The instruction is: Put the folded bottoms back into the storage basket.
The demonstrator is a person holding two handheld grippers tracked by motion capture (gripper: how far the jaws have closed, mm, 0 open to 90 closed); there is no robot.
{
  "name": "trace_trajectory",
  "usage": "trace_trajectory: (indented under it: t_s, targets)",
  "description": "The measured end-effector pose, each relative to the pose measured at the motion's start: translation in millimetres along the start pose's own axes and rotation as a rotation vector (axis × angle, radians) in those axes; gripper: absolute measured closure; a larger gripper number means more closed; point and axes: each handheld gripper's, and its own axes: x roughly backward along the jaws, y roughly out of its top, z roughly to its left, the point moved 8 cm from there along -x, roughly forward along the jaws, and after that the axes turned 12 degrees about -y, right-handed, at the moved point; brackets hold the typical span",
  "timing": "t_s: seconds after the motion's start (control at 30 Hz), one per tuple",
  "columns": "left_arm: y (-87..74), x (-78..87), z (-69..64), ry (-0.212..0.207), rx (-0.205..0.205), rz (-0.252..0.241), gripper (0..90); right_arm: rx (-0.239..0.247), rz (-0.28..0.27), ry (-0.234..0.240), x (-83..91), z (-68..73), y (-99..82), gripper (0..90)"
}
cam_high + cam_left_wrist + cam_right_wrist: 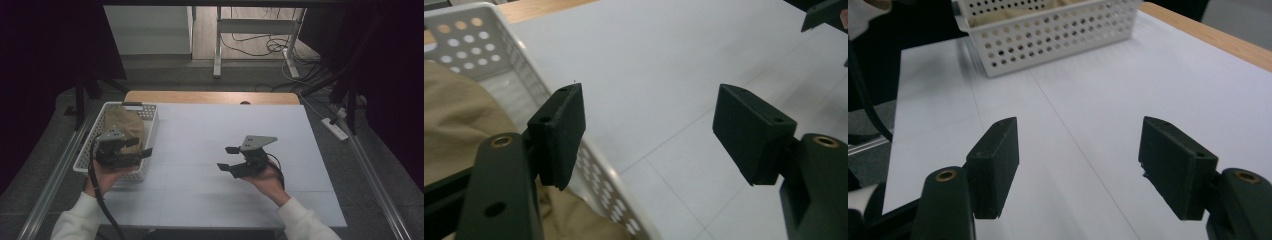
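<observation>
Tan cloth (125, 125) half-hid in basket (150, 120) | L tongs (140, 146) released over rim | R tongs (227, 157) released, empty

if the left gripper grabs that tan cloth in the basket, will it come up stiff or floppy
Probably floppy: the tan cloth lies crumpled in soft folds inside the white perforated basket, so it would likely drape and sag from one pinch point. It looks light for its bulk. A trailing edge might catch on the basket rim, which could drag the light plastic basket along.
</observation>
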Motion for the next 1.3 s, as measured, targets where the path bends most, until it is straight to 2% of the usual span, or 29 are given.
trace_trajectory:
  t_s: [0.17, 0.3, 0.43, 0.53, 0.7, 0.9, 1.3]
  targets:
    - [-10.9, -8.5, -15.5, -0.011, -0.009, 0.019, 26.5, -0.041, 0.008, -0.034, 23.8, -16.4, -21.6, 32.5]
    - [-19.1, -10.0, -24.3, -0.016, -0.016, 0.022, 26.0, -0.038, 0.028, -0.049, 37.5, -19.7, -39.3, 32.4]
    - [-26.5, -8.0, -27.4, 0.001, -0.005, 0.002, 25.2, -0.044, 0.039, -0.070, 50.3, -25.7, -54.4, 32.3]
    - [-32.9, -7.1, -26.8, 0.007, 0.003, 0.011, 24.5, -0.049, 0.044, -0.092, 59.6, -33.1, -63.6, 32.3]
    - [-42.9, -7.6, -27.3, 0.006, 0.002, 0.035, 24.7, -0.026, 0.053, -0.170, 72.5, -46.6, -73.3, 32.3]
    - [-44.3, -10.2, -29.6, 0.001, -0.013, 0.047, 24.6, -0.049, 0.054, -0.162, 77.1, -49.8, -78.9, 32.3]
    - [-44.5, -11.5, -28.9, 0.004, -0.015, 0.049, 24.5, -0.026, 0.069, -0.158, 75.8, -47.9, -80.7, 31.9]
